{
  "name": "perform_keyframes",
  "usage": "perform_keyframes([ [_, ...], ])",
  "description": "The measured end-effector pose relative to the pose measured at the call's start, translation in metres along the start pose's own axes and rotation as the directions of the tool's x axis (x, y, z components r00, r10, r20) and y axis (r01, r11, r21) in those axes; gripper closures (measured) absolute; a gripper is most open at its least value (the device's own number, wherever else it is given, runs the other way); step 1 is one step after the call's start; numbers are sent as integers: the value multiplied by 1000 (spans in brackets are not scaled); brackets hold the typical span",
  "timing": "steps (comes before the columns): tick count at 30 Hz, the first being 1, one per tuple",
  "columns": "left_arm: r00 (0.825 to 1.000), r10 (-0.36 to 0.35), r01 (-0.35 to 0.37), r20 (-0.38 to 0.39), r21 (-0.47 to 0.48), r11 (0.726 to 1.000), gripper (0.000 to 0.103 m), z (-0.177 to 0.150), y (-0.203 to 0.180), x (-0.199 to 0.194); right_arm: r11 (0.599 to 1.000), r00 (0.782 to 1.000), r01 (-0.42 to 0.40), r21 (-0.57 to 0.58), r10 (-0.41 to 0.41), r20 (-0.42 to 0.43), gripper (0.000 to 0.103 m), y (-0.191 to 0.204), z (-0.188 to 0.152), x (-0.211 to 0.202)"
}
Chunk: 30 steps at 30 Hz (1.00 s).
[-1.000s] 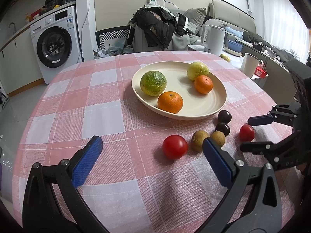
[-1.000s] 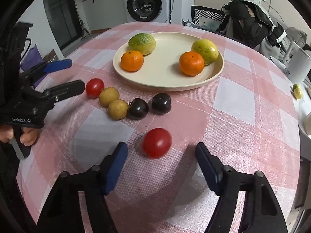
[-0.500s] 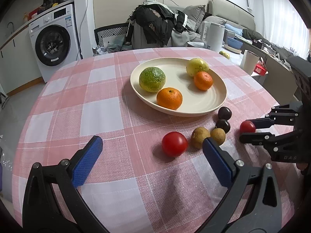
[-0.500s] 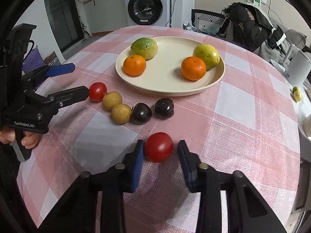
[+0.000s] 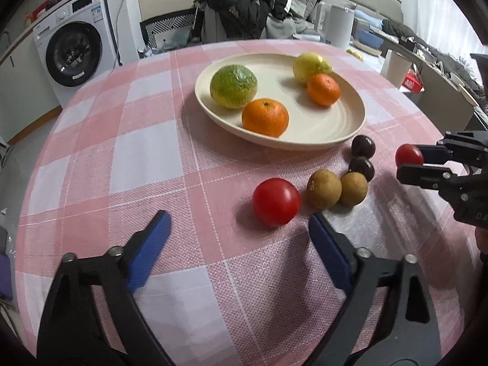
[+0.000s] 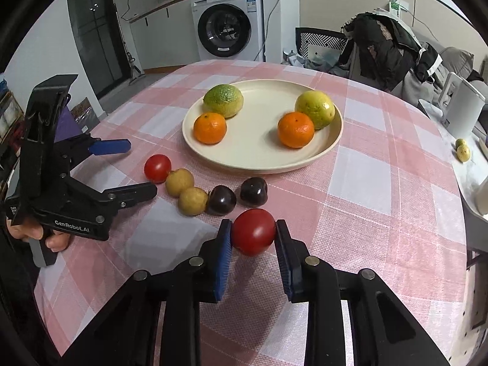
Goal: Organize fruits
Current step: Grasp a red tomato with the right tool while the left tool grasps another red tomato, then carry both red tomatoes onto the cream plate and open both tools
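Your right gripper (image 6: 253, 238) is clamped on a glossy red tomato (image 6: 253, 231), both blue pads pressed to its sides, just in front of the two dark plums (image 6: 222, 199). Whether the tomato rests on the cloth or sits just above it, you cannot tell.

Your left gripper (image 5: 239, 228) has its jaws apart and closing, with nothing pinched between them. The second tomato (image 5: 276, 202) lies just beyond its fingertips, smooth, round and bright red, touching the first of two tan longans (image 5: 324, 189).

On the cream plate (image 6: 265, 164) sit four citrus fruits in two pairs. A bumpy green one (image 6: 223, 100) touches a small orange mandarin (image 6: 209, 128), and a yellow-green one (image 6: 314, 109) touches another mandarin (image 6: 295, 130).

The table (image 5: 146, 158) is round and covered by a cloth in pink and white checks. Behind it stand a white washing machine (image 6: 228, 19) under a counter and a chair piled with dark clothing (image 6: 381, 45). At the right side of the right wrist view is a white kettle (image 6: 463, 106).
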<state>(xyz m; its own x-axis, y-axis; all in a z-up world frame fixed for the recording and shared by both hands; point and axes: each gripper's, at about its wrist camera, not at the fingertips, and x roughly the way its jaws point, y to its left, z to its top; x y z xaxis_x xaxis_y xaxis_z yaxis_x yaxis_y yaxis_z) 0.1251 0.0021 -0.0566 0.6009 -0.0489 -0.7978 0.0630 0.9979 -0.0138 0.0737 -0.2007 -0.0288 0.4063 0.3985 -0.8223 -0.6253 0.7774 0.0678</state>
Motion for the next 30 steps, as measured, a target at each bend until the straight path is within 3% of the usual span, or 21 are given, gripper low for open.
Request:
perform_keyframes([
  [7,1000,-18,17,12,41,999,37,6,-7,4,1000,1000,2,0,-2,-1,74,-2,0,0],
  [10,999,-44,43,18,55,998,54,8,-11,3,1000,1000,0,2,0,1,74,-2,0,-1],
  [12,997,-71,69,23,72,995,76,8,-14,1,1000,1000,1,0,-1,3,74,-2,0,-1],
  [21,996,-74,71,44,70,995,76,6,-16,-5,1000,1000,-1,10,1,8,74,-4,0,-1],
  [30,973,-109,107,202,22,994,76,12,-6,-43,999,998,-22,32,20,60,74,-7,2,-7],
])
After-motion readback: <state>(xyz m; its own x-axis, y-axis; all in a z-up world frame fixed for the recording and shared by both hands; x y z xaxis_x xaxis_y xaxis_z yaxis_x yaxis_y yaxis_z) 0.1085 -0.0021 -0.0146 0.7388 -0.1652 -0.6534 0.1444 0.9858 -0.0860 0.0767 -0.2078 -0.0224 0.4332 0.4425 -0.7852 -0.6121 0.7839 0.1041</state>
